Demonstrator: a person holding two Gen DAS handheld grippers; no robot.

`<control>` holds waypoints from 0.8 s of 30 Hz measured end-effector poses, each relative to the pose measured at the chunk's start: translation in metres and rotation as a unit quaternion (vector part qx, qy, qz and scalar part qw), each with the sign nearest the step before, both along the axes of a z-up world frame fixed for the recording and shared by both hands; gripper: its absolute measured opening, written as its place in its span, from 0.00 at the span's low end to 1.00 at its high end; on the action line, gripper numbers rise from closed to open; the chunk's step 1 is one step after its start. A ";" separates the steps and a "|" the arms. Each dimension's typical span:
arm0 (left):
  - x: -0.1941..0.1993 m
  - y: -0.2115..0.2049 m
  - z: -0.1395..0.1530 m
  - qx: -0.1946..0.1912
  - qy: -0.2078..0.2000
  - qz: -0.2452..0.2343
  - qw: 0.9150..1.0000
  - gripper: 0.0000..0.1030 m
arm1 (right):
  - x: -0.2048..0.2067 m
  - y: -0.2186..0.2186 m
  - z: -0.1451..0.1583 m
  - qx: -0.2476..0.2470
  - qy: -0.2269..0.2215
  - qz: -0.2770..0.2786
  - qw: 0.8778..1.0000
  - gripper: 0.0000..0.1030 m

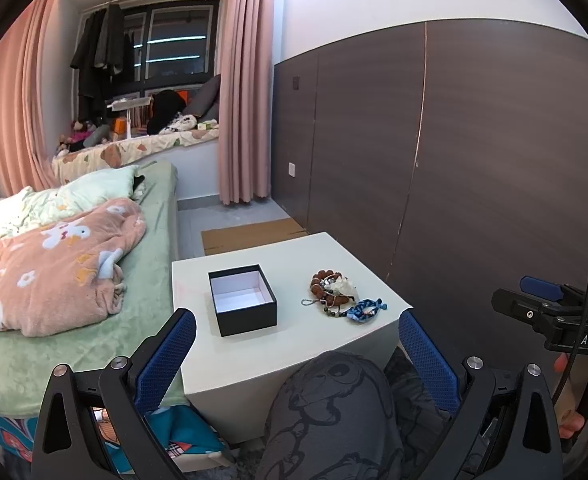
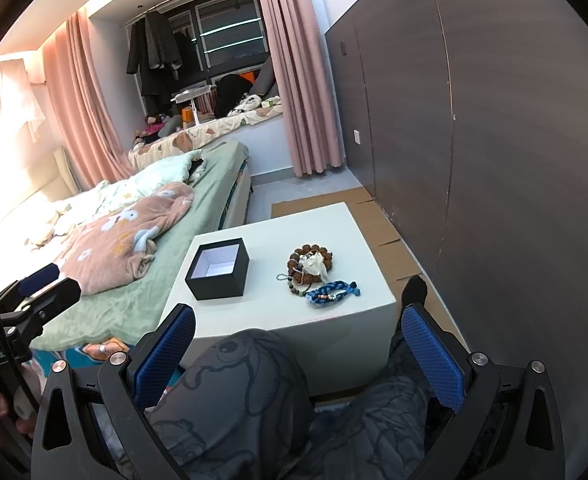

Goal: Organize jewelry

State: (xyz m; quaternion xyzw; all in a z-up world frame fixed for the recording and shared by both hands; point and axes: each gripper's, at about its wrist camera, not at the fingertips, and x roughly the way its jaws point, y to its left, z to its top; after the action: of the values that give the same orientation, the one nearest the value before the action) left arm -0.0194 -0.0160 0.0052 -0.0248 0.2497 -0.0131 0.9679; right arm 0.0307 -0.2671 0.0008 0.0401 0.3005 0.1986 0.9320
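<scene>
A person is sitting at a small white table (image 1: 254,360) beside the bed (image 1: 54,340), holding a gripper in each hand above their knees. The left gripper (image 1: 295,344) is hanging short of the table's near edge with its blue-padded fingers (image 1: 166,360) spread wide, gripping nothing. The right gripper (image 2: 297,344) is doing the same, its jaws standing wide apart and holding nothing, the person's patterned trouser leg (image 2: 246,392) showing between them.

On the tabletop a black box (image 2: 218,269) with a white lining is sitting open toward the left, nearer the bed. To its right, well apart from it, the jewelry pile (image 2: 313,274) is lying in a loose heap: a brown beaded bracelet (image 2: 297,251) at the far side, something pale and crumpled (image 2: 314,263) resting on it, a dark bead strand (image 2: 294,286) trailing toward the near side, and a blue braided bracelet (image 2: 331,293) lying nearest the table's near right corner, touching the rest.
</scene>
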 end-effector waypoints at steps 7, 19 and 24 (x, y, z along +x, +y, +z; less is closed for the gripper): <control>-0.002 0.000 0.001 0.001 -0.001 0.000 1.000 0.98 | -0.002 0.001 0.002 -0.001 -0.002 0.001 1.000 1.00; -0.005 -0.002 0.008 0.004 -0.006 0.000 1.000 0.98 | -0.005 0.002 0.005 -0.001 -0.004 0.001 1.000 1.00; -0.002 -0.006 0.013 0.004 -0.007 -0.006 1.000 0.98 | -0.005 0.000 0.009 0.000 -0.005 0.001 1.000 1.00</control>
State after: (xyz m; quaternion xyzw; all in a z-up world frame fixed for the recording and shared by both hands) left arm -0.0214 -0.0219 0.0180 -0.0196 0.2433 -0.0176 0.9696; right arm 0.0252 -0.2668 0.0096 0.0390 0.2954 0.1996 0.9335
